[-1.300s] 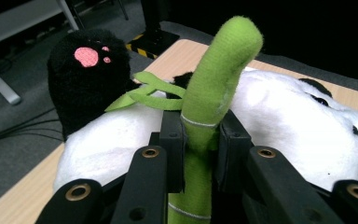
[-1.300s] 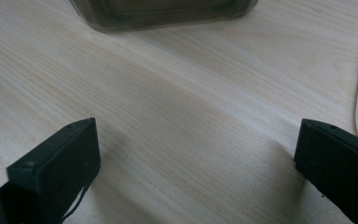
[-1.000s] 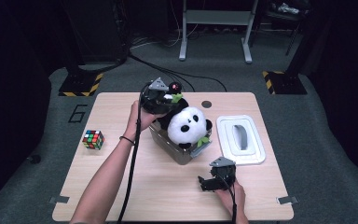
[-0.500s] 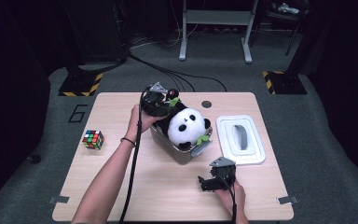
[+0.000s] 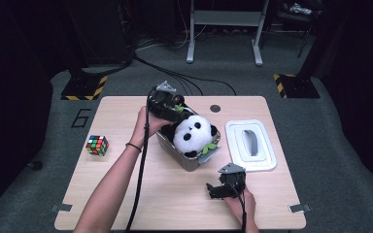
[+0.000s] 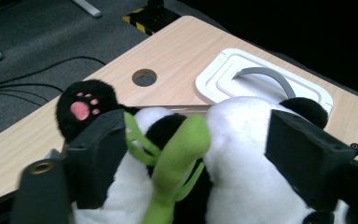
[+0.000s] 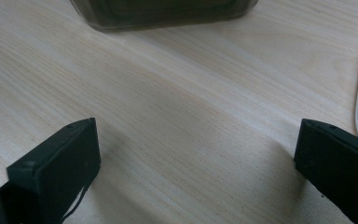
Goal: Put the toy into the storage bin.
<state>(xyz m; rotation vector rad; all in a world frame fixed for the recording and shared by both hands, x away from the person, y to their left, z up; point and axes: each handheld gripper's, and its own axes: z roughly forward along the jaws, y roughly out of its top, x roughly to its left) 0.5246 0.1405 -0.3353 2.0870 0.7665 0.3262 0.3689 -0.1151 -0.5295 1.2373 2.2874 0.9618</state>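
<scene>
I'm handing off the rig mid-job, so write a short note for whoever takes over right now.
Left gripper: open, jaws either side of the panda and its green bamboo; grip not closed.
Right gripper: open, idle over bare table, near the bin's front.
Panda lies in the grey bin mid-table. The white lid lies off, right of the bin. A cube sits far left.
Done: panda in the bin.
Left: probably settle the panda, then fit the lid.
</scene>
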